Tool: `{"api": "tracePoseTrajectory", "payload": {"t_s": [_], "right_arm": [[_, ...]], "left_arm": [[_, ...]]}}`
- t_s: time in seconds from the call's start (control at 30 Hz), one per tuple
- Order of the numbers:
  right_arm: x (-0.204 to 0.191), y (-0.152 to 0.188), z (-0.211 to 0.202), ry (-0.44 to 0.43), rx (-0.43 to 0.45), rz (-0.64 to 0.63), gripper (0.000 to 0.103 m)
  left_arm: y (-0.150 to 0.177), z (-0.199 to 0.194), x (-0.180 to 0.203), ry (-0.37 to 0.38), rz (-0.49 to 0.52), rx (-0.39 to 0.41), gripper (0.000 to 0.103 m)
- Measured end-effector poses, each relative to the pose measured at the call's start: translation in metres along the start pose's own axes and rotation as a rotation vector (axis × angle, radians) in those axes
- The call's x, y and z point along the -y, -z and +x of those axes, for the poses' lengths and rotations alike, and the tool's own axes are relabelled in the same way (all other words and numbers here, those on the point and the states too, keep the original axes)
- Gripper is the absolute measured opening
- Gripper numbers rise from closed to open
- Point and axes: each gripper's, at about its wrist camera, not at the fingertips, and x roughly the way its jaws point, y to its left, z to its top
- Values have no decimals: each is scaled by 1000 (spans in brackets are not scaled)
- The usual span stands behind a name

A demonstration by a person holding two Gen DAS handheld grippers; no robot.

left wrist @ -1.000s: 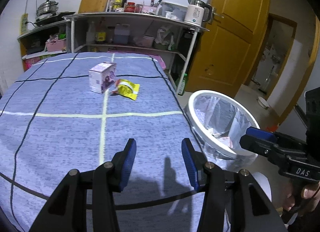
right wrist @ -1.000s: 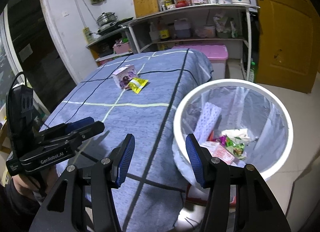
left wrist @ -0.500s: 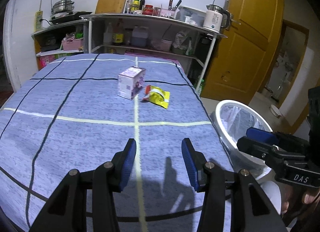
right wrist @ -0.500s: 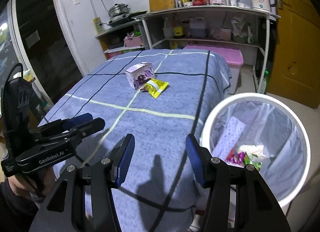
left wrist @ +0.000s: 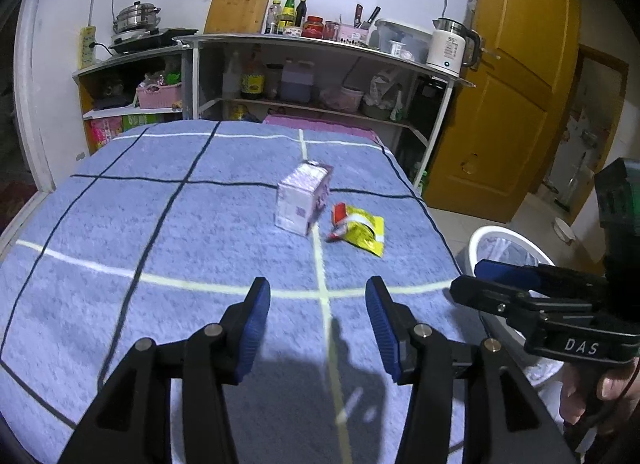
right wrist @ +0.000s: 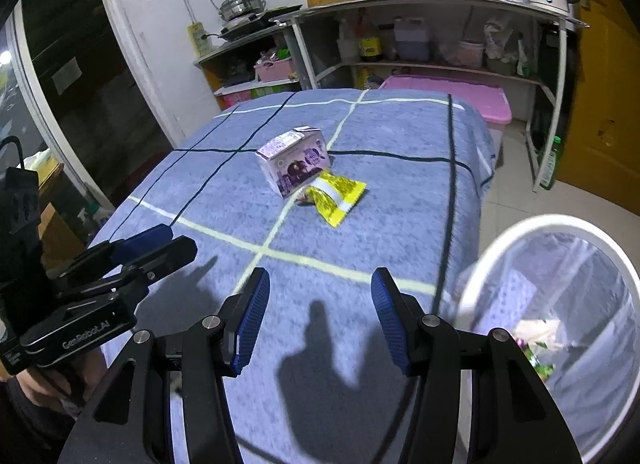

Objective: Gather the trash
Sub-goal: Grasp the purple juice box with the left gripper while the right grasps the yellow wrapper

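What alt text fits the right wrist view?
Open right gripper above a blue checked tablecloth, facing a purple carton and yellow snack wrapper. White lined trash bin at right holds litter; left gripper at left.

The white bin (left wrist: pixel 505 242) is half hidden behind the right gripper (left wrist: pixel 476 280); bin contents (right wrist: pixel 534 344) are too blurred to identify; the bin's right rim is cut off.

left wrist — low over blue table (left wrist: pixel 160 223), facing shelves (left wrist: pixel 320 43) | right wrist — same, from right | shared: tabletop
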Motion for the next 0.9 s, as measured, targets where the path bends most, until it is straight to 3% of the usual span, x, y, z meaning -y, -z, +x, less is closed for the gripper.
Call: {"api": "tracePoseTrajectory", "payload": {"t_s": [0.9], "right_arm": [[10,-69,111,15,-97,128,54]], "left_arm": [[-24,29,-58,-16,-87,-11,56]]}}
